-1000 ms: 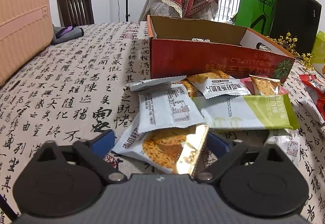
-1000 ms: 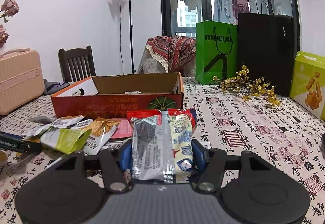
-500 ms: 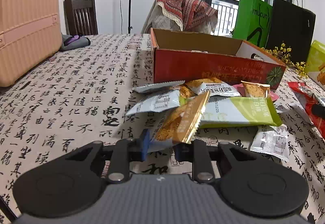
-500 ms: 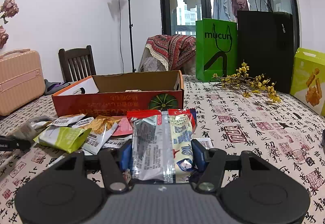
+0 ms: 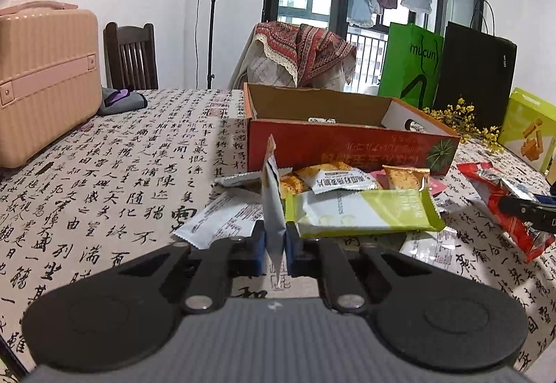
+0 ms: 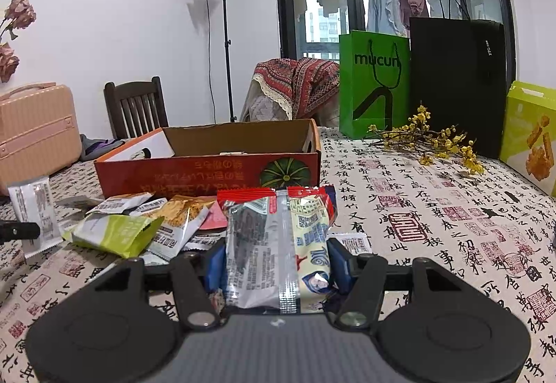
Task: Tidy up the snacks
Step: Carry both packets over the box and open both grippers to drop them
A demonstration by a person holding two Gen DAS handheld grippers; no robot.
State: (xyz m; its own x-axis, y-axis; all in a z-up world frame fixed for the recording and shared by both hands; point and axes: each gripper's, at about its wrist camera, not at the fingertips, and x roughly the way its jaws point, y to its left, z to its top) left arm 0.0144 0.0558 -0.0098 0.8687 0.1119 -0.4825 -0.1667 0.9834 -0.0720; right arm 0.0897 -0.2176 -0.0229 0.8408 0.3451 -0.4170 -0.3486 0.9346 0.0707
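A thin silver snack packet point(image 5: 274, 205) was pinched edge-on by the left gripper point(image 5: 276, 249), its jaws just closed, at six o'clock from the open red box point(image 5: 347, 146), while a red-topped packet point(image 6: 278, 244) was clamped by the right gripper point(image 6: 278, 265) (other snacks lay heaped before the box).

Snack pile point(image 5: 347, 198) before open-topped box point(image 5: 347, 143)
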